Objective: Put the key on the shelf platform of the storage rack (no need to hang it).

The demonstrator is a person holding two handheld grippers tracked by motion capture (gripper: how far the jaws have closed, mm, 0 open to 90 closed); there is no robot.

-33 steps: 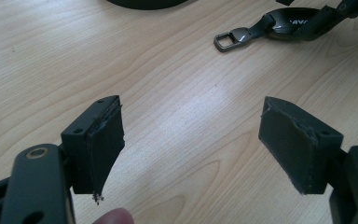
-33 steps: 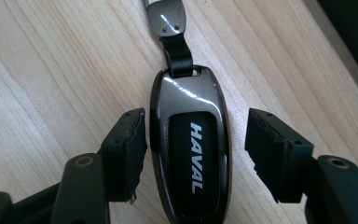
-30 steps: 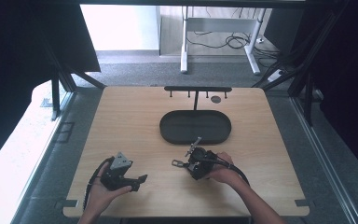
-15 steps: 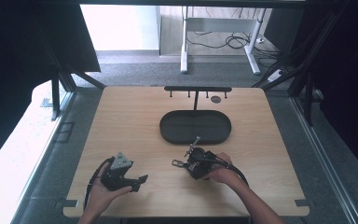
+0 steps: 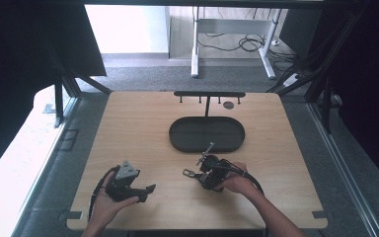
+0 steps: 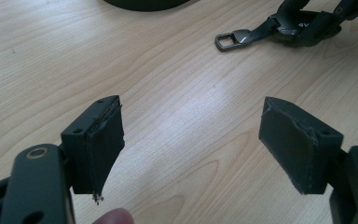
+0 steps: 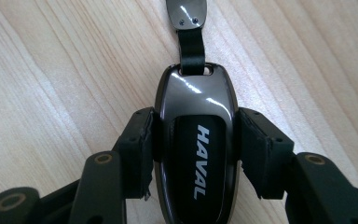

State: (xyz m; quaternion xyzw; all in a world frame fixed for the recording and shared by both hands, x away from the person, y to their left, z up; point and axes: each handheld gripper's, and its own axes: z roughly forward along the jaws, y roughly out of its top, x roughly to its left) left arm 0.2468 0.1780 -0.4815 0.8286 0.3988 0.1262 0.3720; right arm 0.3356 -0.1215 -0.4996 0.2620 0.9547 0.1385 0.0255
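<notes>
Grip: right hand-held gripper just closed onto key fob | left hand-held gripper open above bench

A light wooden table carries a black oval tray near its far middle. Behind the tray stands a black hook rack. A car key lies on the wood nearer the person.

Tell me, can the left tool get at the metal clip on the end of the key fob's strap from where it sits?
Probably yes. The left tool stands open, and bare table lies between it and the clip. The right tool grips the fob farther back, off the clip.
</notes>
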